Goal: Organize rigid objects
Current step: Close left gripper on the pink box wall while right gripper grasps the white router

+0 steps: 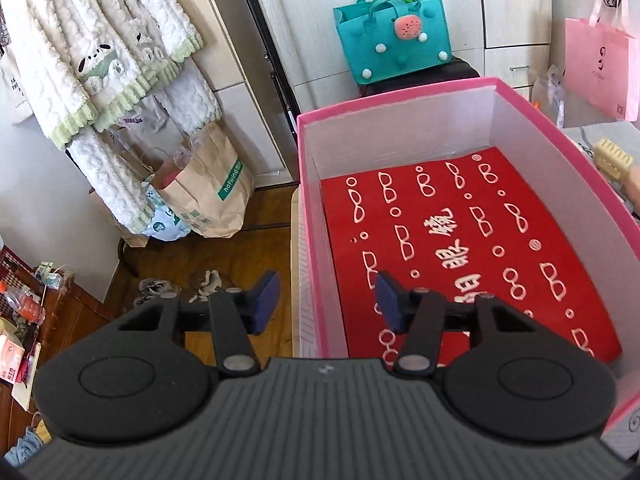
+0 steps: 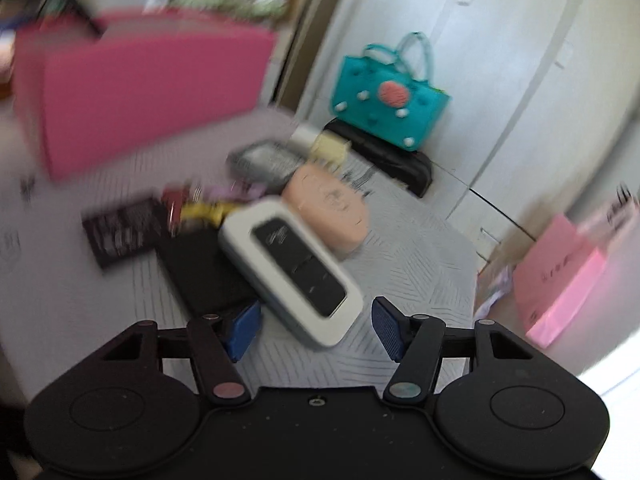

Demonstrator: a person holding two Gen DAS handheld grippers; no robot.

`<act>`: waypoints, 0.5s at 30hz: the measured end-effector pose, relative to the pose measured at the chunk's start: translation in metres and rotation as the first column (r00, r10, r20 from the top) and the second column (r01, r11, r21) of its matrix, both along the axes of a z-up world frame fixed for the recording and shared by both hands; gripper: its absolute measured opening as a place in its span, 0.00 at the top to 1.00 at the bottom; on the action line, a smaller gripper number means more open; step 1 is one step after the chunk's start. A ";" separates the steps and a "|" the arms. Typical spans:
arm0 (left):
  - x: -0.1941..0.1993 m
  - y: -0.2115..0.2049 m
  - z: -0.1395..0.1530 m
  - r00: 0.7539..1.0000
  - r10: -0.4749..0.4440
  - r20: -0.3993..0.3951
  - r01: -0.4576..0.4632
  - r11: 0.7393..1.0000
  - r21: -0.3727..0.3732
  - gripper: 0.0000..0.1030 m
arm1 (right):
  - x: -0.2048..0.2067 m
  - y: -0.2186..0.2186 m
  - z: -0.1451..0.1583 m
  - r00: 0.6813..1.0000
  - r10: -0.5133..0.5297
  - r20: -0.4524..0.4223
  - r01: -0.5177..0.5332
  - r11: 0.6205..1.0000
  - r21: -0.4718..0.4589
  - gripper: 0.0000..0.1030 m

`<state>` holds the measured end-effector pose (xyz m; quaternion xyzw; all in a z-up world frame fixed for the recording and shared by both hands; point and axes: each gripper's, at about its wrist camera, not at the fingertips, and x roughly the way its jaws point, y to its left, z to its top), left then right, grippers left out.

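In the left wrist view a pink box [image 1: 400, 102] stands open with a red patterned sheet [image 1: 460, 248] flat on its bottom. My left gripper [image 1: 326, 300] is open and empty, its jaws straddling the box's left wall. In the blurred right wrist view my right gripper [image 2: 316, 328] is open and empty just above a white and black device [image 2: 290, 266] on the grey patterned surface [image 2: 400, 264]. Behind the device lie a peach case [image 2: 332, 208], a black flat case [image 2: 200, 272], a dark booklet [image 2: 120, 230], a grey item [image 2: 264, 160] and small yellow and red things. The pink box [image 2: 148, 88] stands at the back left.
A teal bag [image 1: 394, 40] sits on a dark stand behind the box; it also shows in the right wrist view [image 2: 390, 96]. A pink paper bag [image 1: 600, 64] hangs at the right. Clothes [image 1: 92, 60], paper bags [image 1: 208, 188] and wooden floor [image 1: 224, 248] are left of the box.
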<state>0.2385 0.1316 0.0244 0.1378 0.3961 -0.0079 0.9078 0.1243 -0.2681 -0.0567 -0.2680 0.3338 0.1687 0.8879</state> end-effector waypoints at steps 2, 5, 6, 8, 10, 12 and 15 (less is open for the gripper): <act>0.002 0.000 -0.001 1.000 0.003 0.016 -0.003 1.000 0.016 0.56 | 0.001 0.002 -0.001 0.999 0.024 0.039 -0.023 0.999 -0.024 0.37; 0.006 0.001 -0.001 1.000 0.004 0.022 -0.005 0.999 0.045 0.87 | 0.005 0.005 -0.002 0.996 0.036 0.078 -0.029 0.996 -0.083 0.37; 0.006 0.002 -0.001 1.000 0.002 0.026 -0.003 0.999 0.039 0.87 | 0.005 0.006 -0.003 0.994 0.048 0.093 -0.039 0.995 -0.097 0.39; 0.007 0.005 -0.001 1.000 0.004 0.029 -0.005 1.000 0.029 0.87 | 0.003 0.006 -0.004 0.991 0.073 0.108 -0.063 0.994 -0.095 0.50; 0.008 0.006 -0.002 1.000 0.005 0.022 -0.005 1.000 0.017 0.87 | 0.000 0.010 -0.004 0.990 0.090 0.109 -0.080 0.992 -0.094 0.68; 0.011 0.008 -0.004 1.000 0.016 0.009 -0.016 1.000 0.002 0.87 | -0.005 0.013 -0.006 0.988 0.105 0.112 -0.093 0.990 -0.109 0.68; 0.015 0.010 -0.006 1.000 0.018 0.000 -0.018 1.000 -0.007 0.87 | -0.006 0.015 -0.003 0.988 0.092 0.123 -0.080 0.992 -0.094 0.70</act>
